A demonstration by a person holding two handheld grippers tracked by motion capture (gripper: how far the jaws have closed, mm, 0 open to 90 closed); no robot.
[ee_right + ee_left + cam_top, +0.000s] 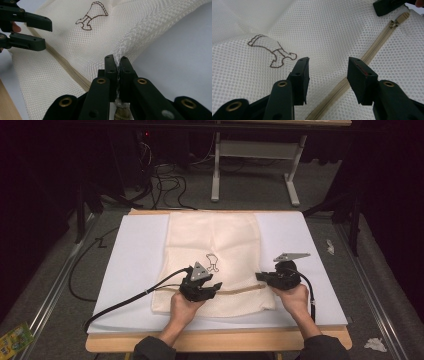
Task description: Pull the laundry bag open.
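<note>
Your right gripper (117,65) is clenched on the edge of the mesh bag (215,235) by the zipper (372,51) end; your left gripper (328,67) hangs released over the zipper. The bag lies flat on the white pad (135,250) (limp, light, snag-prone), so pinch its seam, not loose mesh.

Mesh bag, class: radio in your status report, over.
Right gripper shut on mesh bag edge by the zipper end. Left gripper open above the zipper, holding nothing. Nothing in the way.
</note>
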